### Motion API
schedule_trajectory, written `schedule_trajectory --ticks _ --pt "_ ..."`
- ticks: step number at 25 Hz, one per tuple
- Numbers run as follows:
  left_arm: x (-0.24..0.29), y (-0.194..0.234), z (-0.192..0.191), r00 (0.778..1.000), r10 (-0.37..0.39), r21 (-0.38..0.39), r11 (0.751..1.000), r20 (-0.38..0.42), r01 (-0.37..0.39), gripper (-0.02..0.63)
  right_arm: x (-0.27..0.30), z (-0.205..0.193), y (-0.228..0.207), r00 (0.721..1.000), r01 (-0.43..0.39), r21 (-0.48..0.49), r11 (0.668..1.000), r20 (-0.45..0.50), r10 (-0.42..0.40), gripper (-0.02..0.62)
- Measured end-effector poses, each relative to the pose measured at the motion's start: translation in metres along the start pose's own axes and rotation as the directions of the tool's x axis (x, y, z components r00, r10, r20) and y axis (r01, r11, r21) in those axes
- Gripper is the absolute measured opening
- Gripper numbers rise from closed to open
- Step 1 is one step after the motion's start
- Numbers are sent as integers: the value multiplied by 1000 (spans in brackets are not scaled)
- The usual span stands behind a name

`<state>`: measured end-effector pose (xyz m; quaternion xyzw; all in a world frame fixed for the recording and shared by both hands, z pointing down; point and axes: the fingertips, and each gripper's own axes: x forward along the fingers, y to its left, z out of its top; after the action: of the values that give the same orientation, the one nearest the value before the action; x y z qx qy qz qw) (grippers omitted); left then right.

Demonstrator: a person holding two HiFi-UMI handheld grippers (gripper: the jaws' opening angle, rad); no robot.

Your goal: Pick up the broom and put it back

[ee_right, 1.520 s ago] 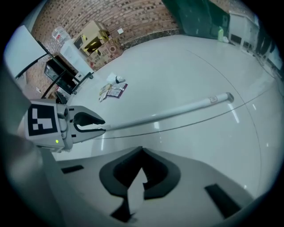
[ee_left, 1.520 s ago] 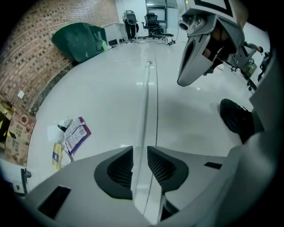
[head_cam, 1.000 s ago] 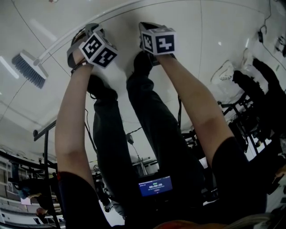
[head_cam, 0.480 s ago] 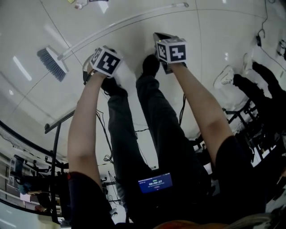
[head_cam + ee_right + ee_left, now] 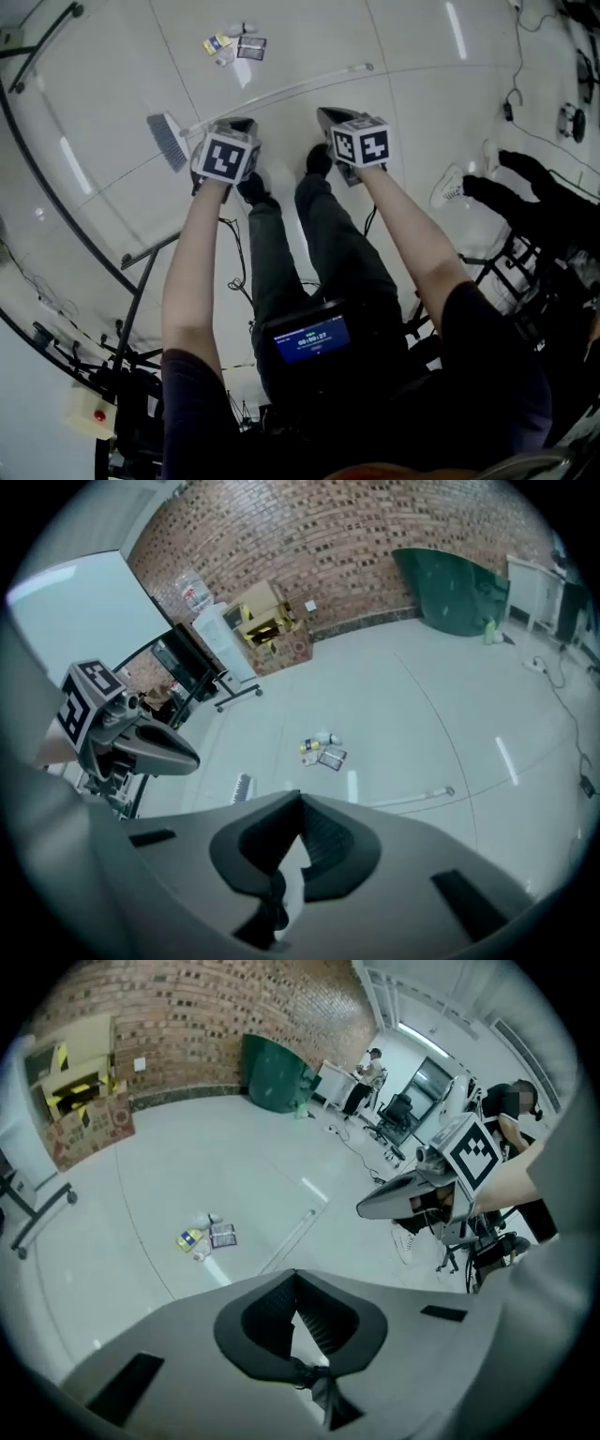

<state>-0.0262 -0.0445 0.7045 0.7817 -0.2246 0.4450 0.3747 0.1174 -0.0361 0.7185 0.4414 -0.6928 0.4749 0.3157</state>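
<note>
The broom lies flat on the pale floor, its grey brush head to the left and its long light handle running up to the right. My left gripper hangs well above the handle, jaws shut with nothing between them. My right gripper is beside it at the same height, also shut and empty. The left gripper view shows a stretch of the handle past the jaws. In the right gripper view both the brush head and the handle lie below.
A small heap of litter lies beyond the broom. A black metal rack stands at the left, with a white shoe and cables at the right. A green bin and cardboard boxes line the brick wall, and a person stands far off.
Both grippers have risen well away from the floor, side by side. The broom stays lying on the floor and now looks smaller and farther below.
</note>
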Motion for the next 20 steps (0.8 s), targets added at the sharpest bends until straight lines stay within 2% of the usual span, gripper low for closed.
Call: schedule_trajectory --ticks 2,5,7,9,12,14,17,20 --pt "-54 -4 17 998 49 26 998 43 -50 0 -32 19 35 999 -14 -16 1000 30 15 5" --pt "-125 -9 42 990 104 52 993 100 -109 0 -75 37 77 997 -44 12 999 71 43 5" --pt "-155 -12 65 984 119 74 989 136 -129 0 -93 51 91 994 -51 11 999 94 49 5" --pt "-191 -18 71 977 128 74 987 171 -142 0 -113 61 109 991 -54 5 999 120 53 5" --pt "-263 -26 68 956 133 58 986 262 -154 0 -143 75 153 980 -83 -15 996 179 84 5" --pt "-301 -37 65 942 130 82 983 309 -163 0 -162 77 177 971 -107 -44 993 210 114 5" --pt "-340 -51 83 917 145 142 967 371 -211 0 -181 90 184 961 -121 -78 990 243 136 5" --pt "-372 -56 103 888 161 160 955 431 -251 0 -197 112 191 948 -129 -124 984 278 159 5"
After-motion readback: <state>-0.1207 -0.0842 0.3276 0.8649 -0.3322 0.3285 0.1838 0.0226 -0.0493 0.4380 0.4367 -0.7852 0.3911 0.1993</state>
